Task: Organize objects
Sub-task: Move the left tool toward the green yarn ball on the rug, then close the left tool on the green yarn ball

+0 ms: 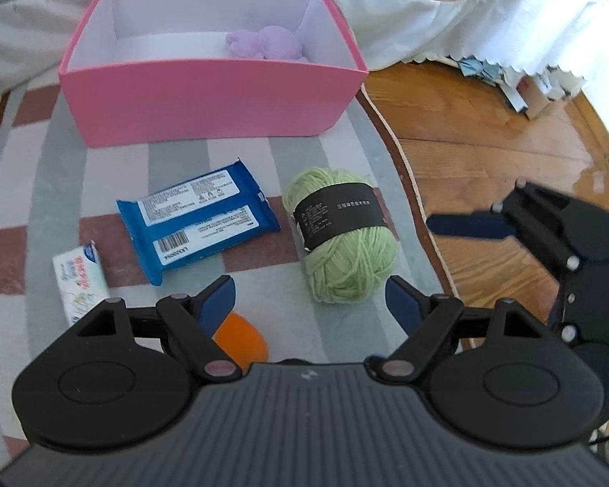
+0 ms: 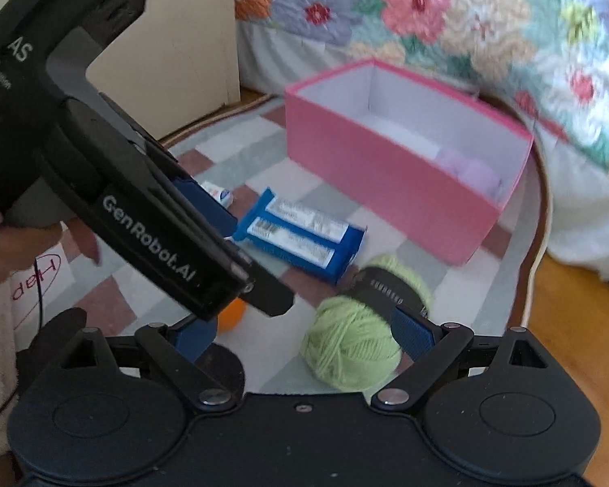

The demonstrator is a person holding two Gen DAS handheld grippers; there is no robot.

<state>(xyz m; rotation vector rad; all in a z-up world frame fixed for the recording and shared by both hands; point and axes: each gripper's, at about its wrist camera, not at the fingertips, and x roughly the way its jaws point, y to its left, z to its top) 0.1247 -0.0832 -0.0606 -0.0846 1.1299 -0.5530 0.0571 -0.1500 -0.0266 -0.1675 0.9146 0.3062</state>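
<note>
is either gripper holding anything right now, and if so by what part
Nothing is held. The left gripper is open above the rug, and the right gripper is open with the green yarn ball just ahead, not pinched.

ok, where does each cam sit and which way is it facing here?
Left wrist: on the left gripper, looking down and forward over the rug at the pink box, blue pack and green yarn; its open fingers show, the right gripper at the right edge.
Right wrist: on the right gripper, facing the same rug from its right side; the left gripper's body and a hand cross its left.
Shared: box, pack, yarn, orange object.
</note>
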